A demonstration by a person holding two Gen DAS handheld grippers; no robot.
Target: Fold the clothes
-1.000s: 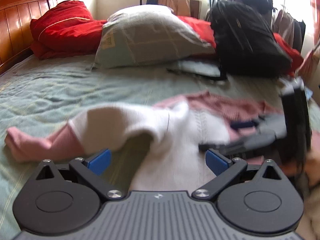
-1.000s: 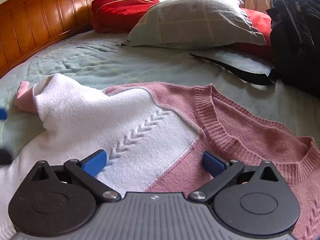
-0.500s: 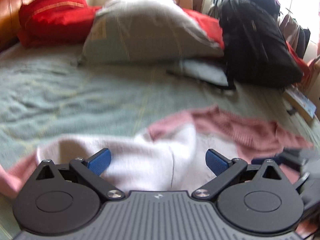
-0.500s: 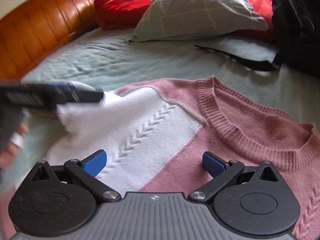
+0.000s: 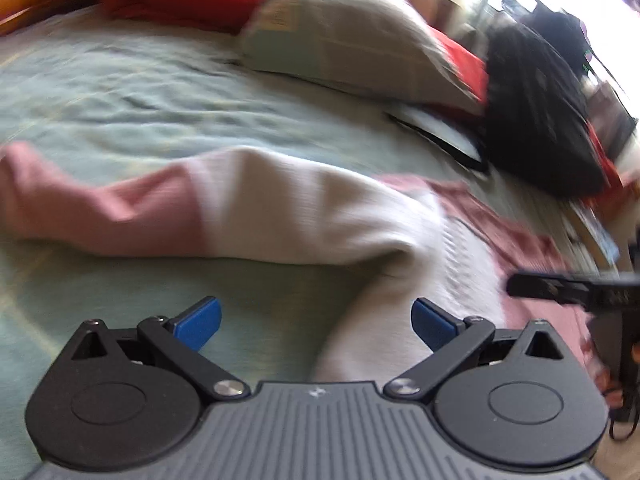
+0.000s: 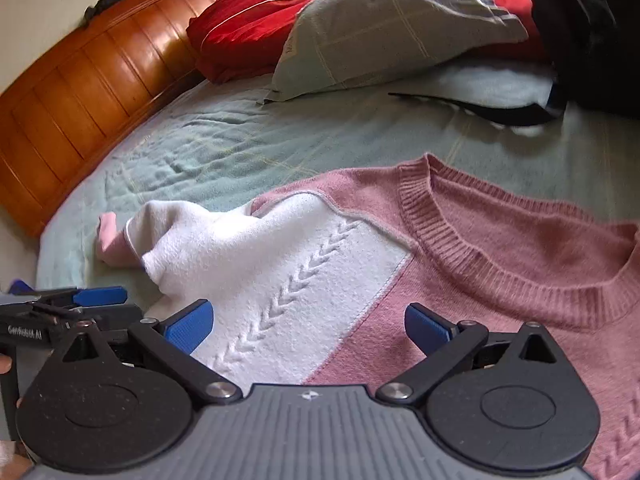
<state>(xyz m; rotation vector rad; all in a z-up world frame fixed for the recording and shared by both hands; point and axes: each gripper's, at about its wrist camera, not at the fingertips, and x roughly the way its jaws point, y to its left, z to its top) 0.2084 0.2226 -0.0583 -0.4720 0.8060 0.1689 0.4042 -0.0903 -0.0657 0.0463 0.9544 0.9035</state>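
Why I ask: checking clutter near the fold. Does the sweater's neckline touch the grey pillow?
Apart. The right wrist view shows bare green bedspread between the sweater neckline and the grey pillow.

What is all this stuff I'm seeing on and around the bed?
Knitted pink and white sweater: one, spread flat, near side of bed.
Pale green bedspread: one, covering the bed.
Grey-green checked pillow: one, at the head.
Red cushion: one, beside the pillow.
Orange-brown wooden headboard: one, far left.
Black backpack: one, right of the pillow.
Left gripper: black with blue pads, open, near the sleeve.
Right gripper: same, open over the sweater.
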